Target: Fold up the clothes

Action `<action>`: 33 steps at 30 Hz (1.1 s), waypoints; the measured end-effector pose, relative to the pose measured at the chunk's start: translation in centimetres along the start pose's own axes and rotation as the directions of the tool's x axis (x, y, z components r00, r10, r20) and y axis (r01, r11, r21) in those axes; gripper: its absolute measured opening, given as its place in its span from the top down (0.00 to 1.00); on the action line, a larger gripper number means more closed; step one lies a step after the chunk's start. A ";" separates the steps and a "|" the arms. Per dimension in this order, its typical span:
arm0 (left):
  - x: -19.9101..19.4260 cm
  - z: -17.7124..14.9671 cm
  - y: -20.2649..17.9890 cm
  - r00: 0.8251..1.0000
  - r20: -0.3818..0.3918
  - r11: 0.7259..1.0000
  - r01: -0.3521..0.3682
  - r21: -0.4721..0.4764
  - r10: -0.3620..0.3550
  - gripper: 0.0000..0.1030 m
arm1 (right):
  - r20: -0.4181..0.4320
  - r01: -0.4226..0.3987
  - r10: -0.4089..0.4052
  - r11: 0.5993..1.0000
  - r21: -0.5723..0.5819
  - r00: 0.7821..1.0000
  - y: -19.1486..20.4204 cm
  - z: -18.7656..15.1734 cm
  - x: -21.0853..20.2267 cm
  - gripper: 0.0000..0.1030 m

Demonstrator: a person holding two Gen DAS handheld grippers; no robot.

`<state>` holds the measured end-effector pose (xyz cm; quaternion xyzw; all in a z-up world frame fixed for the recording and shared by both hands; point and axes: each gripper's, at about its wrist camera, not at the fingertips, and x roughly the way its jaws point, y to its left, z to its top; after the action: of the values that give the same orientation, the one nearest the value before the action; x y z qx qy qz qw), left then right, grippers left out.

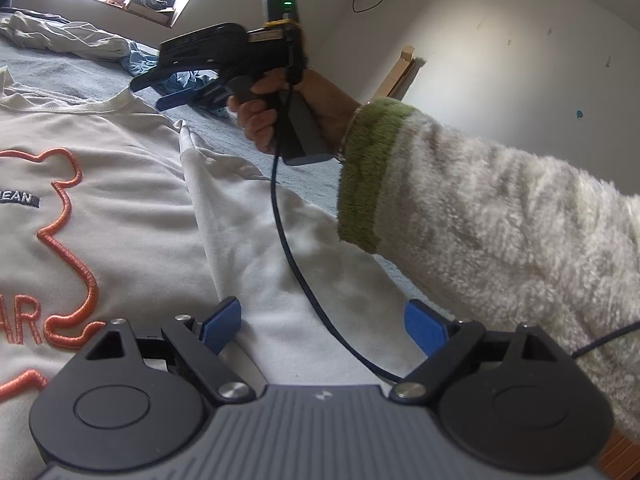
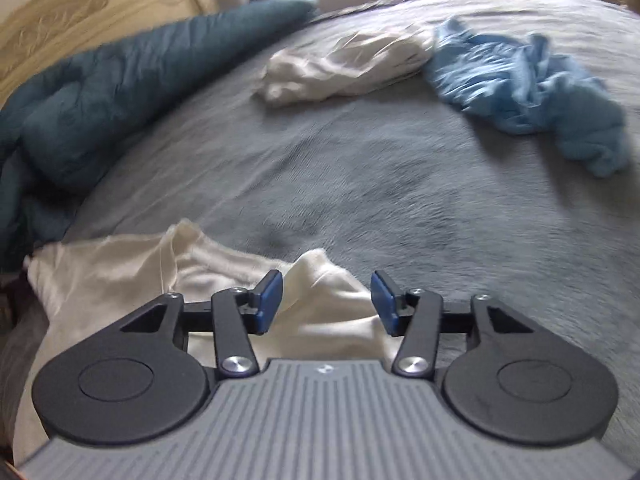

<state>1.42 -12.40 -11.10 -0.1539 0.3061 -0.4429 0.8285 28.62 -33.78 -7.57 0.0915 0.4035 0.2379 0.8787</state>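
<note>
Left gripper (image 1: pixel 322 326) wide open, empty, over the cream sweatshirt (image 1: pixel 132 200) flat on the bed (image 2: pixel 360 184). Right gripper (image 2: pixel 327 298) partly open, sweatshirt fold loose between its pads (not pinched); white garment (image 2: pixel 344 68) and blue garment (image 2: pixel 520 92) crumpled far ahead.

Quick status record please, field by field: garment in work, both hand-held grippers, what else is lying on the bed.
garment: cream sweatshirt with orange stitched outline, spread front-up on the grey bed cover
left hand-held gripper: open, over the sweatshirt, nothing between its pads
right hand-held gripper: open, a cream fold of the sweatshirt between the pads, not pinched
waiting: crumpled white garment; crumpled light blue garment
also on bed: dark teal quilt, bunched at the left side
fold: not begun
</note>
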 end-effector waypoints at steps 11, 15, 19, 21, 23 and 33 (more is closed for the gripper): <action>-0.2 0.1 0.1 1.000 0.002 1.000 0.007 -0.005 -0.007 0.12 | -0.018 -0.012 0.012 1.000 -0.022 1.000 0.3 0.1 2.9 0.92; -0.1 0.1 -0.1 1.000 0.001 1.000 0.004 0.000 -0.004 0.12 | 0.052 0.005 0.000 0.996 -0.094 0.999 0.8 0.0 2.5 0.93; -0.2 0.1 -0.2 1.000 0.003 1.000 0.007 -0.002 -0.007 0.12 | 0.073 0.024 -0.018 0.996 -0.086 0.997 0.3 -0.1 3.4 0.93; -0.2 0.1 -0.2 1.000 0.004 1.000 0.009 -0.003 -0.009 0.12 | 0.071 0.012 -0.009 0.999 -0.039 0.997 -0.5 -0.3 3.9 0.92; -0.3 0.1 -0.2 1.000 0.005 1.000 0.010 -0.004 -0.010 0.12 | 0.087 -0.003 0.002 1.000 0.009 0.996 -1.1 -0.4 3.8 0.91; -0.2 0.1 -0.4 1.000 0.000 1.000 0.005 0.003 -0.005 0.11 | 0.084 0.050 -0.048 0.999 -0.019 0.995 -1.7 -0.4 -2.4 0.85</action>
<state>1.17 -12.45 -10.73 -0.1537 0.3049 -0.4453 0.8277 27.53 -36.51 -6.86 0.0822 0.3659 0.2167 0.9013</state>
